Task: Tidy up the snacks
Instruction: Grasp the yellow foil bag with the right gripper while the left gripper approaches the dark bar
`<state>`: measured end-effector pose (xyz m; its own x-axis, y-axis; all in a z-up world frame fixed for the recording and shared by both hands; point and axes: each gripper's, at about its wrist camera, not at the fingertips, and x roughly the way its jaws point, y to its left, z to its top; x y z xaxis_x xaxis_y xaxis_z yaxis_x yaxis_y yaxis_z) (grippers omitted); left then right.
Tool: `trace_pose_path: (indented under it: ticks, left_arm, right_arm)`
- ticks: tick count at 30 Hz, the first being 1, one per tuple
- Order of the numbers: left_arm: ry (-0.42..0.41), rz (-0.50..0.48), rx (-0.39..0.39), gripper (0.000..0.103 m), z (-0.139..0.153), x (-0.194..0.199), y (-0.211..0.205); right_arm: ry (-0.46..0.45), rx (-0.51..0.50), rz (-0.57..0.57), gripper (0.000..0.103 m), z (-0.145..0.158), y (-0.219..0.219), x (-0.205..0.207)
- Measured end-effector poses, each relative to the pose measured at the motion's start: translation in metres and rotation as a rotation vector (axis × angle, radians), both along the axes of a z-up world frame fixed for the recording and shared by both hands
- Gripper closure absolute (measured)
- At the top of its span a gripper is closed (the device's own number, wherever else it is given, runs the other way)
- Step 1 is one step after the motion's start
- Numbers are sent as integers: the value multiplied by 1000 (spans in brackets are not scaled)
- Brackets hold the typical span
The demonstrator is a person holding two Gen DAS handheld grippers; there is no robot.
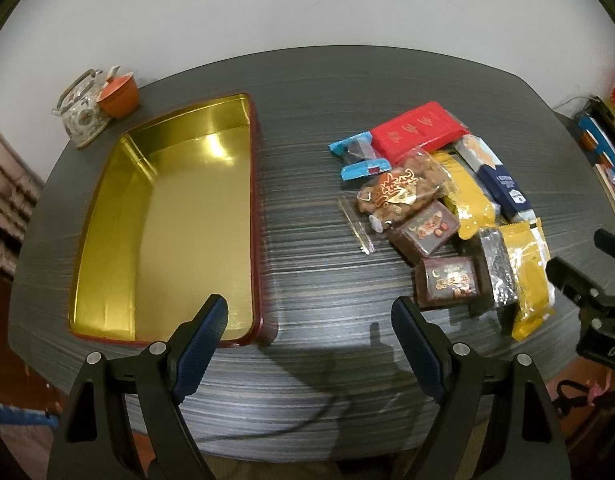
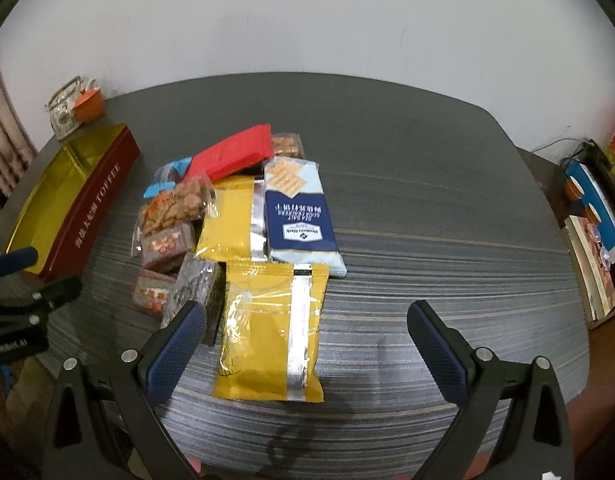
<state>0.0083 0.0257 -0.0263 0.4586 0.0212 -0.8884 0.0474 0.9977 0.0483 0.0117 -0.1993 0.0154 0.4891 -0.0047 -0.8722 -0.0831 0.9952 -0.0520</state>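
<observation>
An empty gold-lined tin [image 1: 167,220] with dark red walls lies on the left of the table; the right wrist view shows its red side [image 2: 95,204]. To its right sits a pile of snacks: a red pack [image 1: 419,130], a blue-ended sweet [image 1: 359,156], a bag of nuts [image 1: 403,188], brown boxes [image 1: 447,280], yellow packets [image 1: 527,276] and a blue cracker pack [image 1: 503,184]. My left gripper [image 1: 309,314] hangs open over bare table between tin and pile. My right gripper [image 2: 307,316] is open just above the nearest yellow packet [image 2: 267,332], nothing between its fingers.
A patterned teapot [image 1: 81,110] and an orange cup [image 1: 119,94] stand at the table's far left corner, behind the tin. A white wall runs behind the table. A side shelf with boxes [image 2: 591,220] stands off the right edge.
</observation>
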Motion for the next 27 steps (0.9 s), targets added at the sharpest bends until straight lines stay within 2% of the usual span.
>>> trace_pose_path:
  ticks: [8, 15, 21, 27]
  left_arm:
    - [1, -60, 2, 19, -2, 2, -5]
    - [-4, -131, 36, 19, -7, 3, -17]
    - [-1, -157, 23, 19, -5, 5, -22]
    - [-5, -162, 13, 19, -2, 7, -27]
  right_arm:
    - [72, -3, -1, 5, -19, 3, 3]
    - [129, 14, -14, 15, -35, 1, 8]
    - [149, 23, 1, 24, -42, 6, 14]
    - [151, 13, 14, 24, -41, 12, 14]
